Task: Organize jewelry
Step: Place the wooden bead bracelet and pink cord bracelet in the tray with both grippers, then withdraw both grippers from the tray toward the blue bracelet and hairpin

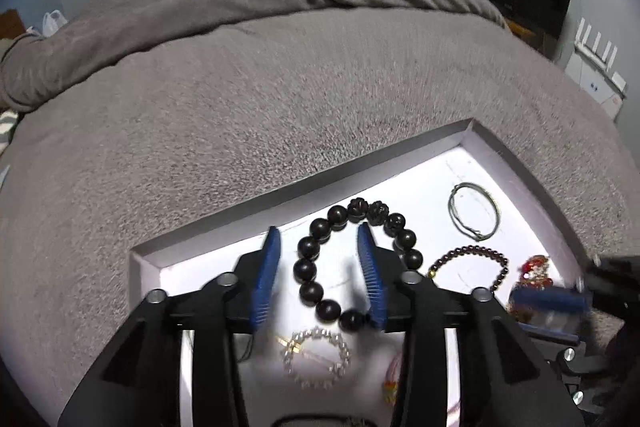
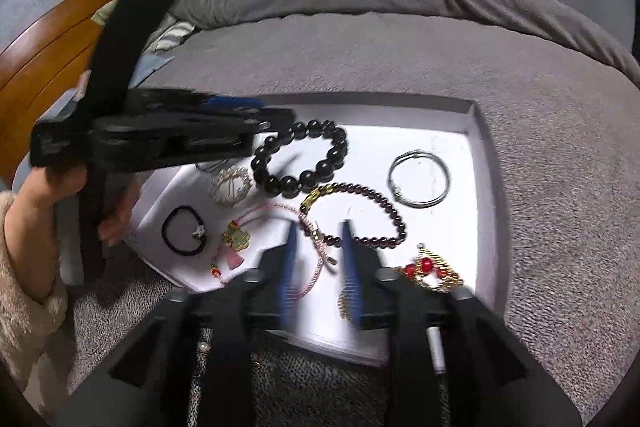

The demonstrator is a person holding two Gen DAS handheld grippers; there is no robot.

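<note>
grey bed (image 1: 280,99) | white tray (image 1: 516,163) near edge hidden | red ornament (image 1: 534,273) blurred

I count one shallow white cardboard tray (image 2: 478,131) at centre frame. In it I see three beaded bracelets: large black beads (image 2: 300,157), small dark-red beads (image 2: 360,215), white pearls (image 2: 230,185). One silver wire bangle (image 2: 419,179), one black hair tie (image 2: 184,231), one pink cord bracelet (image 2: 316,267), one red-and-gold ornament (image 2: 430,269).

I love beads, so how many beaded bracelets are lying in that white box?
3. The big black bead bracelet lies near the far left, the pearl bracelet just left of it, the dark red bead bracelet mid-box. The grippers may hide more.
</note>
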